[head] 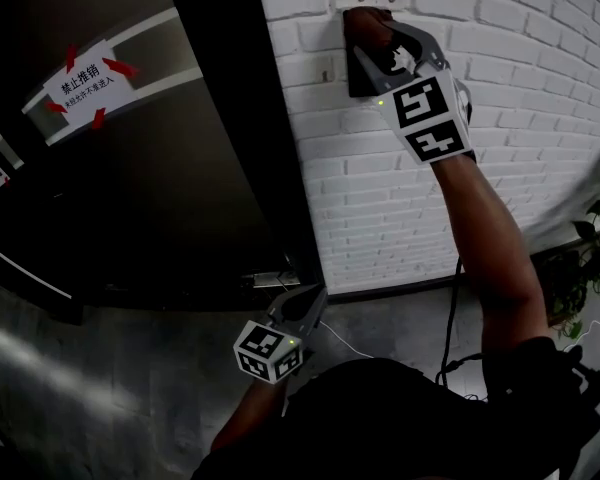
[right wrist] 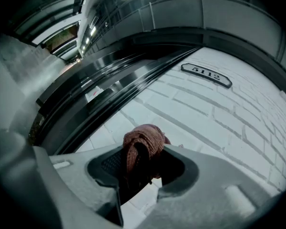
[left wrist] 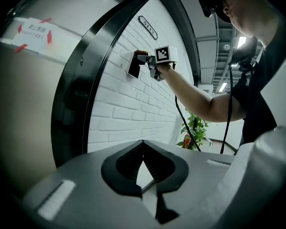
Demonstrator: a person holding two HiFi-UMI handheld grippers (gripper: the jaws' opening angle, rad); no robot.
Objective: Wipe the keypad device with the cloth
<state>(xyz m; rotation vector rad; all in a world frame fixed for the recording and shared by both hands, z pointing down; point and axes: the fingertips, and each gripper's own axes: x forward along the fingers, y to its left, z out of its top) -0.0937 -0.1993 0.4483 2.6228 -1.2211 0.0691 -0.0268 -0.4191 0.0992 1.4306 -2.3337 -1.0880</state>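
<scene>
The keypad device (head: 364, 73) is a dark box fixed high on the white brick wall (head: 540, 118). My right gripper (head: 376, 36) is raised to its top edge and is shut on a bunched reddish-brown cloth (head: 365, 20), which presses against the device. In the right gripper view the cloth (right wrist: 145, 138) fills the jaws of the right gripper (right wrist: 142, 155), and the device itself is hidden. The left gripper view shows the device (left wrist: 132, 67) and the cloth (left wrist: 140, 53) from below. My left gripper (head: 308, 303) hangs low by the door, shut and holding nothing, its tips (left wrist: 143, 145) meeting.
A dark door (head: 160, 198) with a metal frame stands left of the wall and carries a white sign with red arrows (head: 85, 80). A number plate (right wrist: 206, 74) sits on the bricks. A potted plant (head: 592, 258) and a black cable (head: 450, 318) are at the lower right.
</scene>
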